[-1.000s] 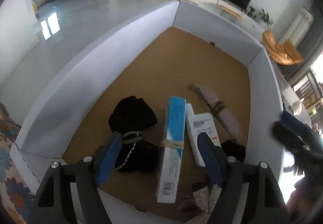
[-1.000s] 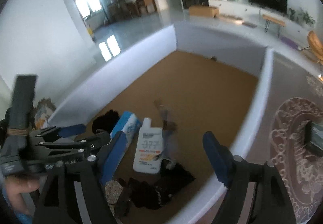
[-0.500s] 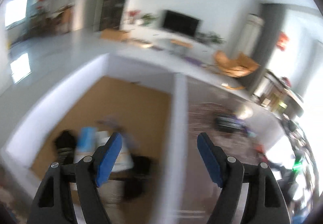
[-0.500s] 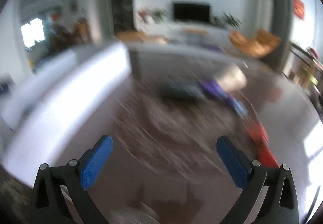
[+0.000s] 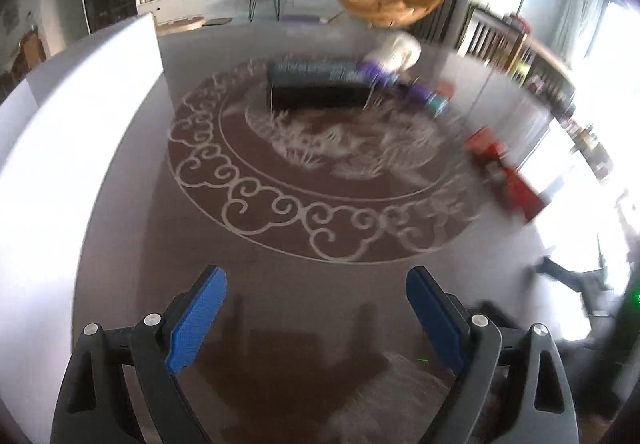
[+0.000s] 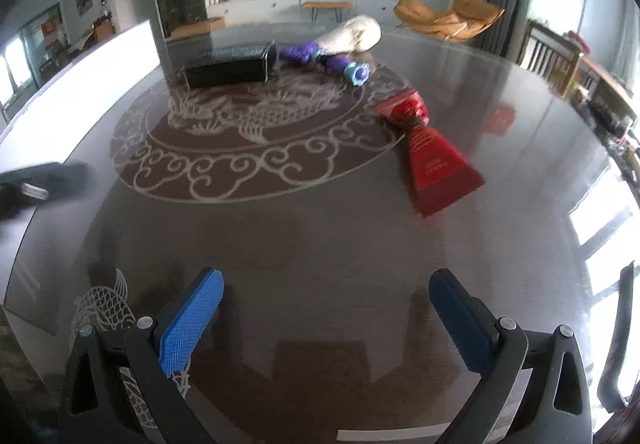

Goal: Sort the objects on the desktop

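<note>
Both grippers hang over a dark glossy surface (image 6: 320, 244) patterned with a pale scrollwork ring and a dragon design. The left gripper (image 5: 316, 318) has its blue-padded jaws spreading wider at this moment, with nothing between them but bare surface. The right gripper (image 6: 326, 318) stands with its jaws fully apart and likewise empty.

On the far side of the surface lies a black rectangular box (image 6: 231, 65) on its long side. Just right of it is a purple toy-like object with a light blue end (image 6: 324, 62), and behind that, touching or nearly so, a cream fuzzy bundle (image 6: 352, 35). Nearer and to the right, well apart from the box, lies a red glossy tube with a flat crimped end (image 6: 428, 152), its cap end pointing far. In the left wrist view the same things appear blurred.

A white upright panel (image 6: 80, 72) runs along the left edge of the surface.
</note>
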The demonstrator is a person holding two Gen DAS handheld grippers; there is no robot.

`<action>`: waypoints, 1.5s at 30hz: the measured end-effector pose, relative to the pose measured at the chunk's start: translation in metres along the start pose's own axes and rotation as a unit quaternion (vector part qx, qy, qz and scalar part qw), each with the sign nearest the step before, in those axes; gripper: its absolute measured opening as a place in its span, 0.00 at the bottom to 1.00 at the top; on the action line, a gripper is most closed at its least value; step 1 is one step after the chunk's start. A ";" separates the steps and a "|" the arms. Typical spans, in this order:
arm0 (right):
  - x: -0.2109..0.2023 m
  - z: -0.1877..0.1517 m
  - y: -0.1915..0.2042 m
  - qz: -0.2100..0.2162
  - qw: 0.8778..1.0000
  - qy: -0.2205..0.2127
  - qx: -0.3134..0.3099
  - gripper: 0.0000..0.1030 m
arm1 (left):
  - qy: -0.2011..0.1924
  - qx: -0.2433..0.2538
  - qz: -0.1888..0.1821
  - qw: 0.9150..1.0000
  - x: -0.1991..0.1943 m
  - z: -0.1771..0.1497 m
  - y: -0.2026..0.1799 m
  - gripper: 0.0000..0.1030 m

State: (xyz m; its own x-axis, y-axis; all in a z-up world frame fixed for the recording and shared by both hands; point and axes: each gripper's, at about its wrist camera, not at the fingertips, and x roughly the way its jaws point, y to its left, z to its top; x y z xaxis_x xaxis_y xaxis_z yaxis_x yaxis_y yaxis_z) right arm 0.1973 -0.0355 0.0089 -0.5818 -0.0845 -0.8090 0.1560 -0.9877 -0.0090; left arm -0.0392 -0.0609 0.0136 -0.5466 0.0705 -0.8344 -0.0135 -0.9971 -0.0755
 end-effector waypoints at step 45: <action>0.014 0.022 -0.006 0.013 1.000 0.003 -0.018 1.00 | -0.020 0.019 0.034 0.999 0.034 0.013 -0.003 1.00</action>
State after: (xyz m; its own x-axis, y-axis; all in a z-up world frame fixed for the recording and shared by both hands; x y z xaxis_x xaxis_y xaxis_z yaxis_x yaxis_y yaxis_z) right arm 0.1707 -0.0337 0.0103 -0.5714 -0.1098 -0.8133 0.1999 -0.9798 -0.0081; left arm -0.0687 -0.0554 -0.0078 -0.5811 0.0022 -0.8138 -0.0067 -1.0000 0.0021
